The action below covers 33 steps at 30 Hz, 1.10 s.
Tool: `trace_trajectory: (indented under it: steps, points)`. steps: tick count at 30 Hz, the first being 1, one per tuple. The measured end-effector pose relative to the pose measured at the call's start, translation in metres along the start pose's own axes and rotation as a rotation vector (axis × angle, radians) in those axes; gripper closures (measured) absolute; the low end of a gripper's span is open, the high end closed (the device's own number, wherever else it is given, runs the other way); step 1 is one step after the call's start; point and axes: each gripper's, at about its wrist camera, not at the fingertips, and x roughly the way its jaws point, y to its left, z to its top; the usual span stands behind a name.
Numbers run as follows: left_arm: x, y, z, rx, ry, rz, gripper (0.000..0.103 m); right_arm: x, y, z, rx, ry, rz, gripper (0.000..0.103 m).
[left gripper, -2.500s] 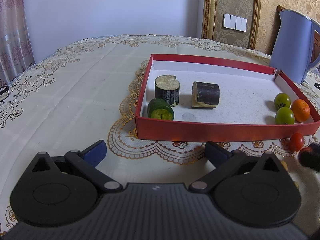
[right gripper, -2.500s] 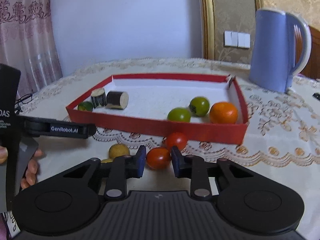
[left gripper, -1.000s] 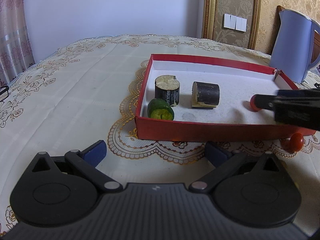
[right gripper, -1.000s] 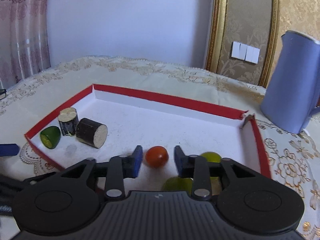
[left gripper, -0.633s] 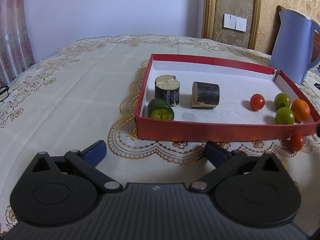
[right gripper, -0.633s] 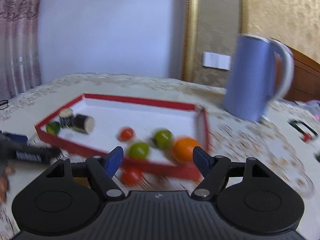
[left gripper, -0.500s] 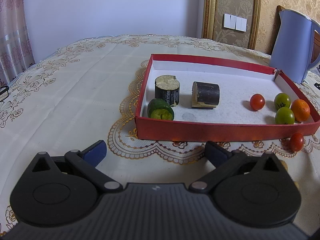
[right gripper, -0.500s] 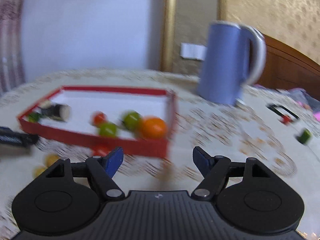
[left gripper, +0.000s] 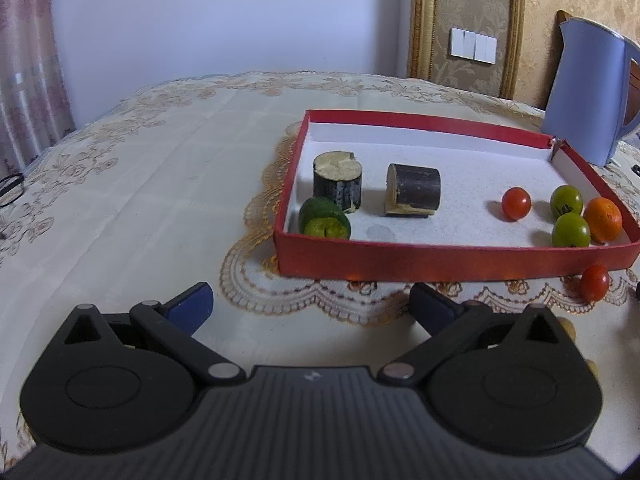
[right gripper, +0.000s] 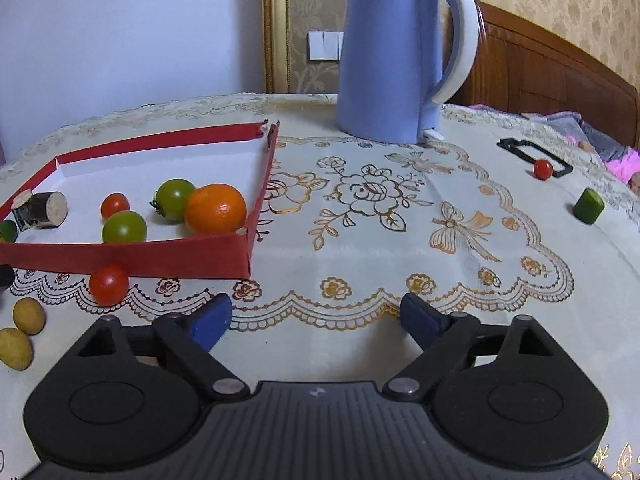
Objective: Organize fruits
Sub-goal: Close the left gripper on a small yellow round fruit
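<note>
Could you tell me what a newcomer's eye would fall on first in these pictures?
Probably the red tray at the left, holding an orange fruit, two green tomatoes and a red one. Behind it stands a tall blue kettle. One red tomato lies on the lace tablecloth just outside the tray's front wall.

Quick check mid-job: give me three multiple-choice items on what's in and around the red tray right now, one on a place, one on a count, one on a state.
1. Where is the orange?
A. in the red tray's near right corner
B. beside the kettle
C. on the cloth outside the tray

2. How many red tomatoes lie inside the tray?
A. none
B. one
C. three

3. How is the right hand-held gripper?
A. clamped on a tomato
B. shut, empty
C. spread wide, nothing between its fingers

Answers:
1. A, it sits against the tray's corner walls.
2. B, only one red tomato lies inside; another lies outside on the cloth.
3. C, its jaws are opening over bare cloth.
</note>
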Motion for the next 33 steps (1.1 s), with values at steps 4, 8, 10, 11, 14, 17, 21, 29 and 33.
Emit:
trace_trajectory:
  steps: [4, 8, 10, 11, 14, 17, 21, 29, 33]
  points:
    - [-0.03, -0.013, -0.013, 0.022, -0.038, -0.088, 0.0, 0.002, 0.002, -0.001, -0.008, 0.007, 0.001, 0.004]
    - [-0.061, -0.038, -0.024, 0.094, -0.081, -0.156, 0.0, 0.002, 0.002, -0.001, -0.009, 0.009, 0.005, 0.004]
    - [-0.074, -0.049, -0.028, 0.105, -0.1, -0.19, 0.0, 0.003, 0.002, -0.001, -0.009, 0.009, 0.006, 0.004]
    - [-0.078, -0.054, -0.029, 0.116, -0.106, -0.205, 0.0, 0.003, 0.002, -0.001, -0.01, 0.009, 0.005, 0.004]
    - [-0.079, -0.07, -0.032, 0.137, -0.098, -0.184, 0.003, 0.003, 0.002, -0.001, -0.01, 0.009, 0.005, 0.004]
    - [-0.072, -0.081, -0.035, 0.157, -0.052, -0.179, 0.017, 0.003, 0.002, -0.001, -0.01, 0.008, 0.006, 0.004]
    - [-0.058, -0.082, -0.036, 0.115, 0.001, -0.213, 0.033, 0.003, 0.002, -0.001, -0.01, 0.008, 0.006, 0.004]
    - [-0.059, -0.083, -0.037, 0.14, -0.013, -0.23, 0.078, 0.003, 0.002, -0.001, -0.01, 0.008, 0.006, 0.004]
    - [-0.065, -0.078, -0.032, 0.132, -0.013, -0.266, 0.078, 0.003, 0.002, -0.001, -0.01, 0.008, 0.006, 0.004]
